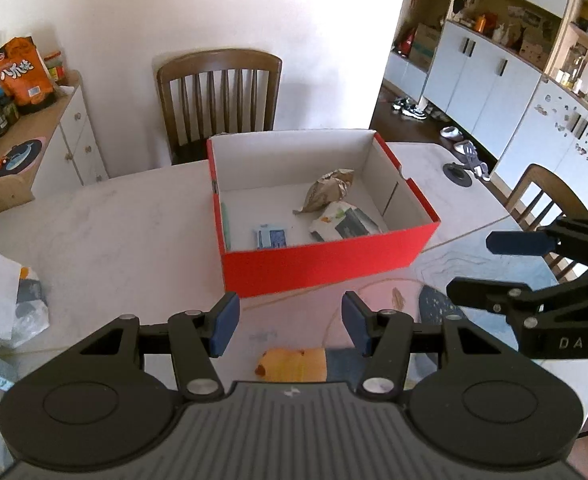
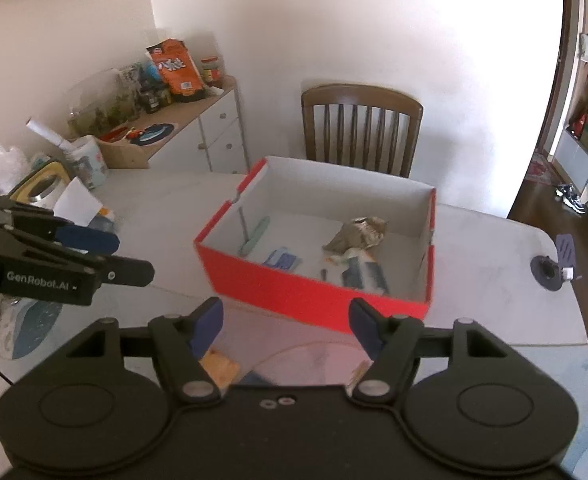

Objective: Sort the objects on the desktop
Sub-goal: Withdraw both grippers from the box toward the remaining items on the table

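Note:
A red cardboard box [image 1: 322, 268] with a white inside stands open on the pale table. In it lie a crumpled brown packet [image 1: 330, 190], a white printed packet [image 1: 346, 222], a small blue packet [image 1: 271, 237] and a green strip [image 2: 253, 236] by the side wall. My left gripper [image 1: 289, 324] hovers in front of the box, open, nothing between its blue pads. A yellow item [image 1: 294, 364] lies on the mat below it. My right gripper [image 2: 285, 326] is also open and empty before the box [image 2: 314, 300]. Each gripper shows in the other's view: right [image 1: 482, 268], left [image 2: 121, 256].
A wooden chair [image 1: 217, 96] stands behind the table, and another [image 1: 546, 196] at the right. White paper and plastic bags [image 1: 1, 292] lie at the table's left edge. A black round socket [image 2: 548, 272] sits on the right. A sideboard [image 2: 197, 120] with an orange snack bag stands left.

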`<state>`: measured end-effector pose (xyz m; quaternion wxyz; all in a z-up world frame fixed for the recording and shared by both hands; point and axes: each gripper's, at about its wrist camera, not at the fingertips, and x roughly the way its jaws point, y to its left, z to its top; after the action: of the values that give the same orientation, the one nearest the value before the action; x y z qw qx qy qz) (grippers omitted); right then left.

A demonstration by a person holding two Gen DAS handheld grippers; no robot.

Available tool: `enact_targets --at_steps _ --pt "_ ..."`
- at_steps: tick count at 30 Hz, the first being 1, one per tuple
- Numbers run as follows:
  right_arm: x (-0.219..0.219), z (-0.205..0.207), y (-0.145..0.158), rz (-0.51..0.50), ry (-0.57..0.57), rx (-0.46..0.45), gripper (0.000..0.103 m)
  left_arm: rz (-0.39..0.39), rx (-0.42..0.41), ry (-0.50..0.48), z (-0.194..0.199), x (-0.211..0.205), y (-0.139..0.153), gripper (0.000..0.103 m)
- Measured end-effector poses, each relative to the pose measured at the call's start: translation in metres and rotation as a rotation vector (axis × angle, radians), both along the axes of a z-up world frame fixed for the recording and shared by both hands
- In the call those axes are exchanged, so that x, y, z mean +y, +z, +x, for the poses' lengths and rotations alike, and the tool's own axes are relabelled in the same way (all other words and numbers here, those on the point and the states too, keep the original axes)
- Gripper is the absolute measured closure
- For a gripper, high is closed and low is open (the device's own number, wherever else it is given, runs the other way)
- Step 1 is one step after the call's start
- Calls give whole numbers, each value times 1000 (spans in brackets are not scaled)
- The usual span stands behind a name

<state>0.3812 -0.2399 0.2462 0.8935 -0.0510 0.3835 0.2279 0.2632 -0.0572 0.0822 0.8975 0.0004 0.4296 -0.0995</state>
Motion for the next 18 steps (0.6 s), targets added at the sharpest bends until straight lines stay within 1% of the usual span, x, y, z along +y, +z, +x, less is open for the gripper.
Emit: enact_targets --at_steps 6,10,12,14,18 --pt "12 -34 -6 16 6 1 31 -10 -13 -5 -30 12 -5 44" --pt "20 -55 -11 19 3 4 30 -8 -22 -16 -49 19 -10 36" --pt "24 -65 -15 18 2 4 27 -11 -28 -17 -58 22 -12 33" --pt "27 -76 -19 10 1 -6 22 -26 -30 -16 -67 27 -14 29" --pt "33 -97 -27 7 6 -11 19 -36 -37 -31 -85 34 -20 24"
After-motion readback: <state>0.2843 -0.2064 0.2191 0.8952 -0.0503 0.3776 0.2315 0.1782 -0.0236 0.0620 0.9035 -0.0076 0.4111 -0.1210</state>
